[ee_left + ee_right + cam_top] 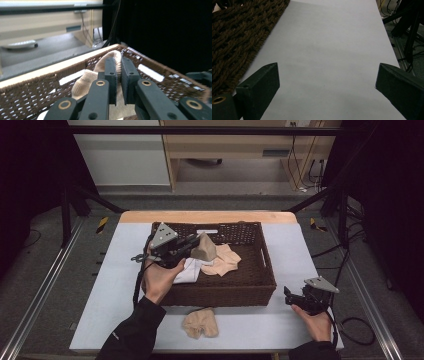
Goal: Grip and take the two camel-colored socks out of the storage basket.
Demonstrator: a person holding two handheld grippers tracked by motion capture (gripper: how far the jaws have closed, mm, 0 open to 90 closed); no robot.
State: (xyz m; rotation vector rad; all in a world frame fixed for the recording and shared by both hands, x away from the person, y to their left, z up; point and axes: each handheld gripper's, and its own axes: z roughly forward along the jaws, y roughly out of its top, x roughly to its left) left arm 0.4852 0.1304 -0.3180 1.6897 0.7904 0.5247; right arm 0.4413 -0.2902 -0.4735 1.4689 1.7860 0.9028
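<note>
The left gripper (pixel 192 241) is held over the near-left part of the brown woven basket (pixel 260 285), its jaws drawn almost together and pinched on a tan sock (pixel 203 247), which is lifted clear of the basket floor. In the left gripper view the sock (pixel 86 81) is seen rising between the two jaws and folding over beyond their tips, with the far basket wall (pixel 37 95) behind it. Below it, a peach-coloured cloth (pixel 223 260) and a white cloth (pixel 189 270) lie on the basket floor.

The step in hand is judged to be the placing of the sock into the basket. It is best done if the sock is lowered until it touches the cloths before the jaws are parted, so that it is not dropped against the wall or caught on the weave. The gripper should be kept away from the rim while it is lowered.

The right gripper (pixel 295 296) is rested on the counter (pixel 290 245) just beside the basket's near-right corner, its jaws spread wide and holding nothing. Another tan sock (pixel 201 323) lies on the counter in front of the basket, well apart from that gripper, and is judged to be next.
</note>
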